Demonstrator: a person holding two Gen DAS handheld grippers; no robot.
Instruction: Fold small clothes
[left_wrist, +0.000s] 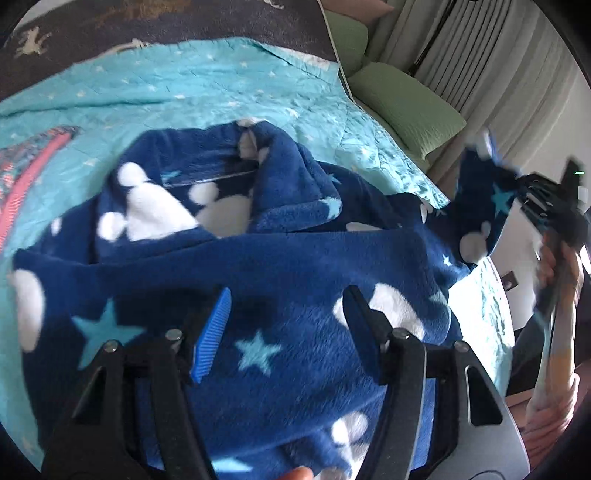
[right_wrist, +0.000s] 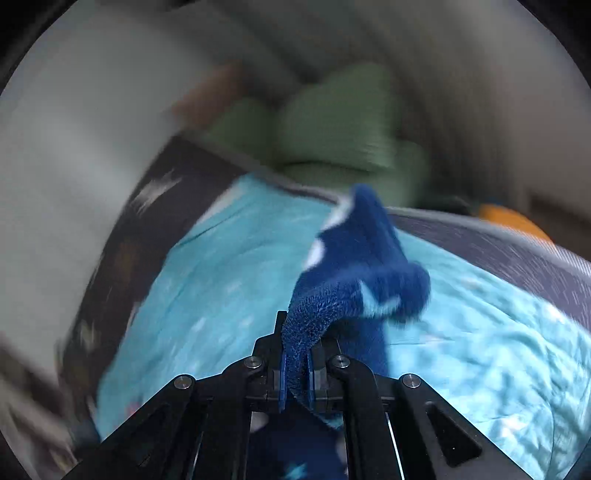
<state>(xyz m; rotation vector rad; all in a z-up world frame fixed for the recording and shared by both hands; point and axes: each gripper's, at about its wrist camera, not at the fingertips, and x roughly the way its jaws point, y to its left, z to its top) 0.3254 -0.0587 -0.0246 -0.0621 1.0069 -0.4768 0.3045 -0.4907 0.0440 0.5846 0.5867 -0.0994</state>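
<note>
A small navy fleece garment (left_wrist: 258, 266) with white shapes and light blue stars lies crumpled on a turquoise starred bedspread (left_wrist: 166, 96). My left gripper (left_wrist: 288, 314) is open just above the garment's near part, with nothing between its fingers. My right gripper (right_wrist: 297, 363) is shut on one end of the garment (right_wrist: 354, 273) and holds it lifted off the bed. In the left wrist view the right gripper (left_wrist: 517, 195) shows at the far right with that end raised. The right wrist view is blurred by motion.
Green pillows (left_wrist: 406, 107) lie at the head of the bed, with pale curtains (left_wrist: 498, 66) behind. A dark blanket with white animal figures (left_wrist: 110, 26) borders the bedspread. A pink striped cloth (left_wrist: 26, 177) lies at the left. An orange object (right_wrist: 513, 218) sits beyond the bed.
</note>
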